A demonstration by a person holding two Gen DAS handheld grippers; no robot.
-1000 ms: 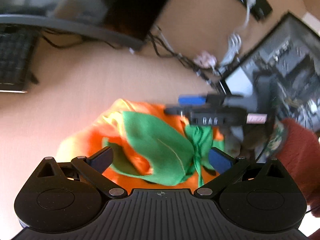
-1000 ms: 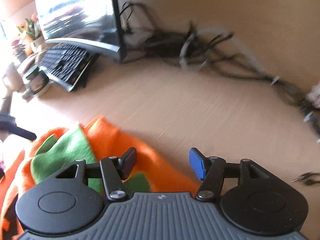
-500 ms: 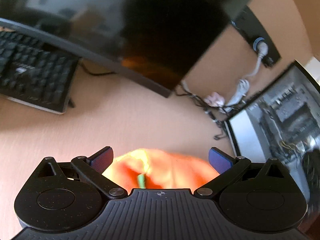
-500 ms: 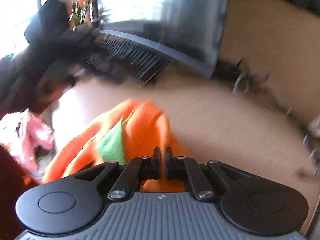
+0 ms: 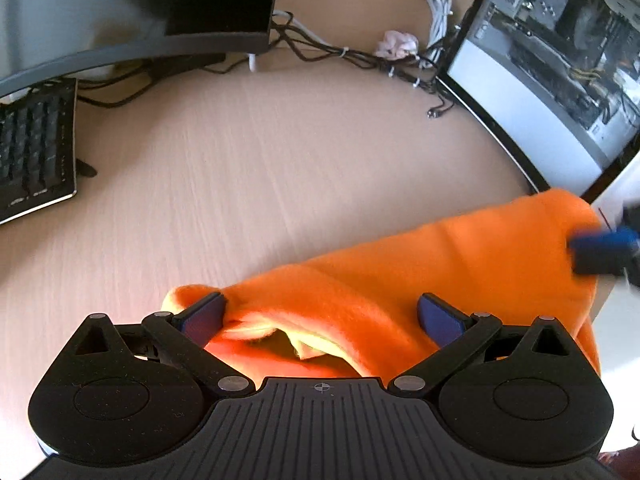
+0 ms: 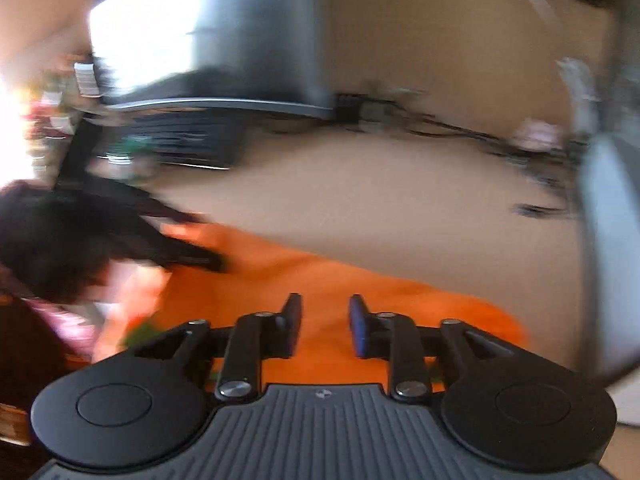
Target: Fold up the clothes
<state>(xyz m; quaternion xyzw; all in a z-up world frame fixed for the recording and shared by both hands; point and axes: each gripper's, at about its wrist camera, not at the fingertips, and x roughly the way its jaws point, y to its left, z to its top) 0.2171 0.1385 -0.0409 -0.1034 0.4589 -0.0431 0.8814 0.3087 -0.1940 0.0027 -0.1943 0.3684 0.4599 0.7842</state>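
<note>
Far left on the table [image 5: 280, 168]: black keyboard [image 5: 36, 148], angled, under the curved edge of a monitor [image 5: 140, 4]. Behind, a tangle of dark cables [image 5: 344, 54] along the wall, with a small pale crumpled lump [image 5: 396, 42] among them. Nearer: left gripper [image 5: 320, 316], jaws wide apart, straddling the near edge of an orange garment [image 5: 440, 264], left pad touching a bunched corner of the cloth. Garment stretched across the table from that corner up toward the right. At its far right end, right gripper [image 6: 324, 324], blurred; jaws a little apart over the orange cloth, nothing pinched between them. Far right: open computer case [image 5: 560, 52], standing at the table's edge.
</note>
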